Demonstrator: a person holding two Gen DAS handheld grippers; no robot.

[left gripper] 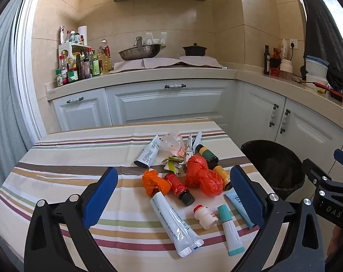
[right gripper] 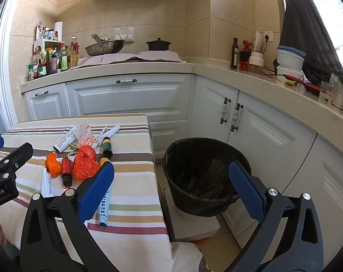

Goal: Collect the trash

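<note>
**Trash clustered on table, bin alongside**

Trash (left gripper: pixel 194 181) lies in a loose pile at centre frame on the striped table (left gripper: pixel 69 158): tubes, small bottles, crumpled orange bags. The bin (right gripper: pixel 201 176), lined in black, stands just beside the table edge, presumably for short transfers. Left gripper (left gripper: pixel 173 195) and right gripper (right gripper: pixel 171 181) both hold their fingers fully spread, empty.

Striped cloth tablecloth (left gripper: pixel 69 172), matt and creased. Crumpled orange plastic bag (left gripper: pixel 203 176), glossy. Smooth, shiny plastic tube (left gripper: pixel 173 224). Black bin (right gripper: pixel 207 176) lined with wrinkled glossy film. Blue gripper pads (left gripper: pixel 101 195), finely textured, on matt black frames.
</note>
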